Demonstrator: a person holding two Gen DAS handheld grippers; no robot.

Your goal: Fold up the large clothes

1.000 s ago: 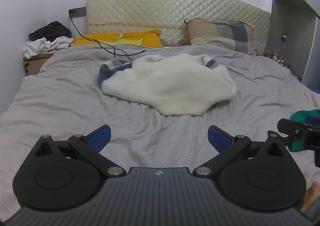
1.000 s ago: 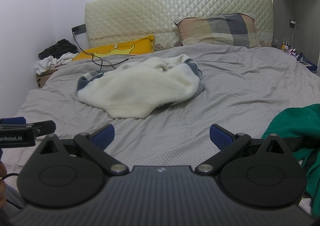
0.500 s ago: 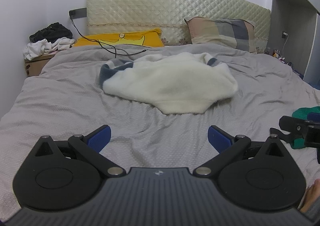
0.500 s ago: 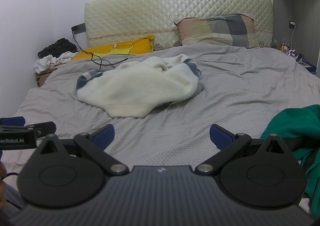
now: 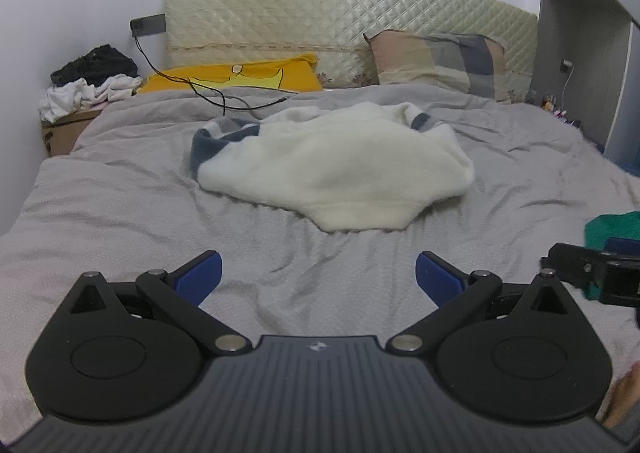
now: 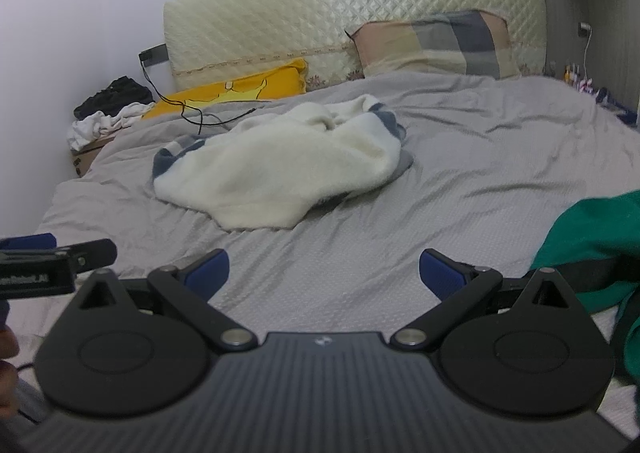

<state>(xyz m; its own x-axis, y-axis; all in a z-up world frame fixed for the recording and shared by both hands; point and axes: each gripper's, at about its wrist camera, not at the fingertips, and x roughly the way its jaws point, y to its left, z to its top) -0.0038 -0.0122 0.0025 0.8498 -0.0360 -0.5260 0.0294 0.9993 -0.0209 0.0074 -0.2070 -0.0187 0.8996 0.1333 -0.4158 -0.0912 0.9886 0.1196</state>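
White fleece sweater [image 5: 336,169] sits nearer now — both hand-held grippers [image 5: 318,279] [image 6: 324,277] still spread, empty.

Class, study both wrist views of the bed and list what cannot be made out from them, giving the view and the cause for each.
- White sweater: sleeves and neckline are buried in its own folds, both views.
- Green garment: cut off by the right edge in both views, so its type is unclear.
- Shelf items: too small, right wrist view.
- Clothes pile by the bed: too jumbled to count pieces.
- Left gripper and right gripper: open, nothing held.
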